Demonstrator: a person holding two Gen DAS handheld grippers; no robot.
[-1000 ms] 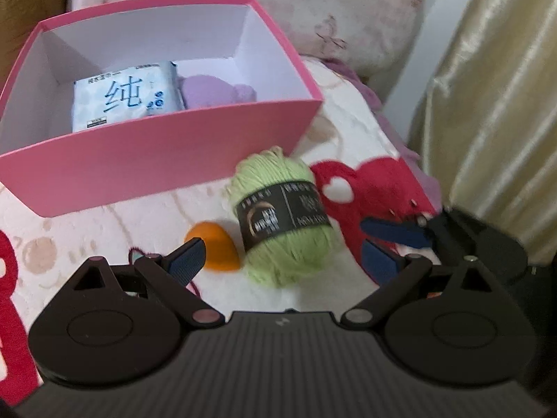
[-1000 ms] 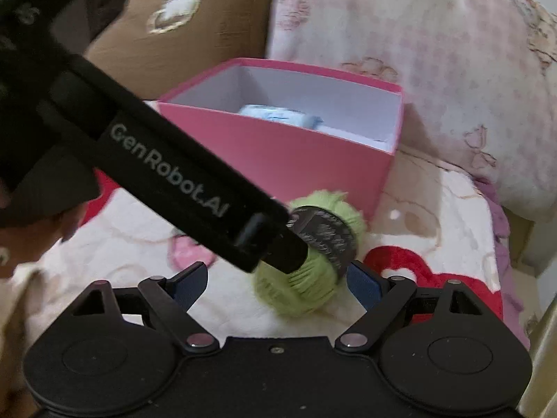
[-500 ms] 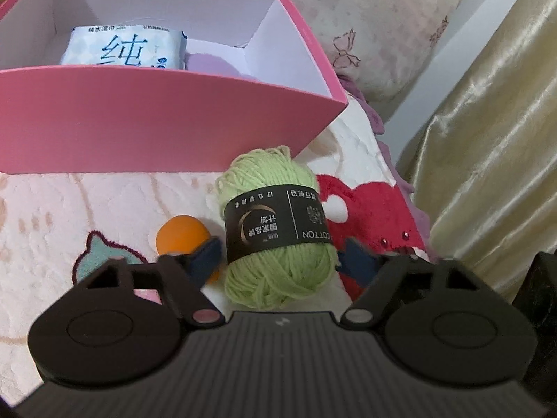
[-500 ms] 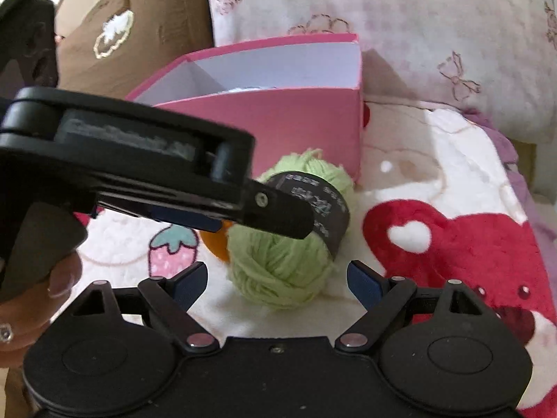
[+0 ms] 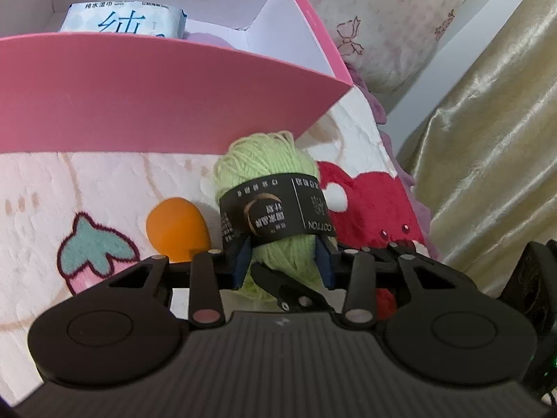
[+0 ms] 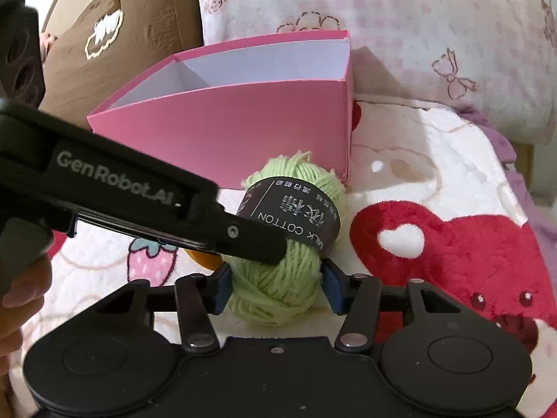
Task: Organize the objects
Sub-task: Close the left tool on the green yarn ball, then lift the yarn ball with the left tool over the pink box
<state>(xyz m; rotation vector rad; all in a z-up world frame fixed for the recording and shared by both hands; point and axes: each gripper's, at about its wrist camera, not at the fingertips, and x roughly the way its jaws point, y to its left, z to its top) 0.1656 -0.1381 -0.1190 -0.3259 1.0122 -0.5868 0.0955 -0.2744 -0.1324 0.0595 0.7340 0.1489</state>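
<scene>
I have both claws closing on the green yarn (image 5: pixel 275 209), which lies on the blanket (image 5: pixel 104 181) just in front of the pink box (image 5: pixel 156 104): the left gripper (image 5: pixel 282 261) and the right gripper (image 6: pixel 276 287) each have their blue pads against its sides. A tissue pack (image 5: pixel 122 21) and something lilac already sit in the box, so by my reckoning the yarn and the orange sponge (image 5: pixel 177 230) beside it are still to go in. The box's near wall stands tall right behind the yarn, so I judge a lift must clear that rim, with open room above and inside.
</scene>
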